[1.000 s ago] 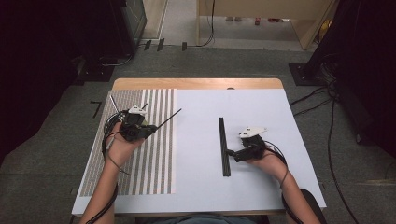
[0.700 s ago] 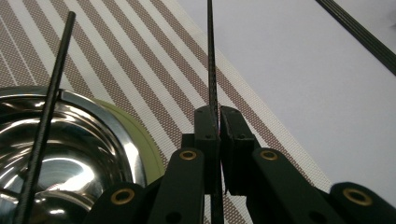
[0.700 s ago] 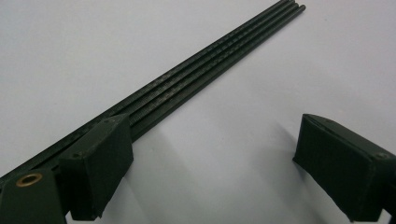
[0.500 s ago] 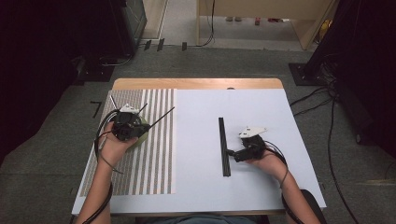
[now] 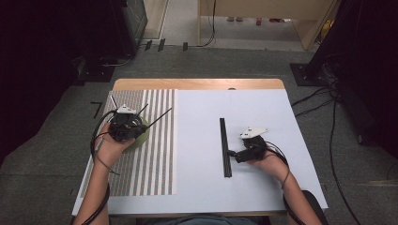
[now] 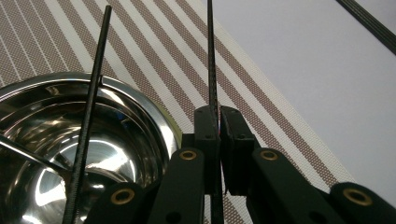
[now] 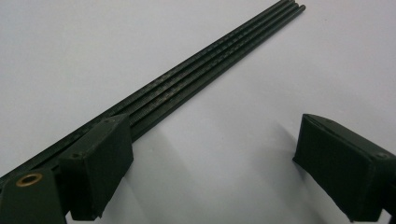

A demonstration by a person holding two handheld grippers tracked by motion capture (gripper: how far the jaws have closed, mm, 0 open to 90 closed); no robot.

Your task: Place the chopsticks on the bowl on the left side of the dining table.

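My left hand has drifted a little to the left and away from me since a second ago, carrying its rod over the bowl; my right hand has not budged. That tells me, I think, that this rod is about to join the others standing in the bowl.

My left gripper (image 5: pixel 126 127) has its jaws pressed together on one thin black rod (image 6: pixel 211 60), which pokes out past the tips. Just under it sits the shiny steel bowl (image 6: pixel 135 121), with another rod (image 6: pixel 91 116) already leaning on its rim. The bowl rests on a striped mat (image 5: pixel 157 154) covering the left part of the table.

Further right, a bundle of rods (image 5: pixel 225 145) lies flat on the white table (image 5: pixel 197 187). My right gripper (image 5: pixel 239 154) sits beside it, jaws spread wide, one jaw just at the bundle, nothing pinched.

Around the table are grey carpet (image 5: pixel 234 61) and loose cables (image 5: pixel 328 108) on the right.
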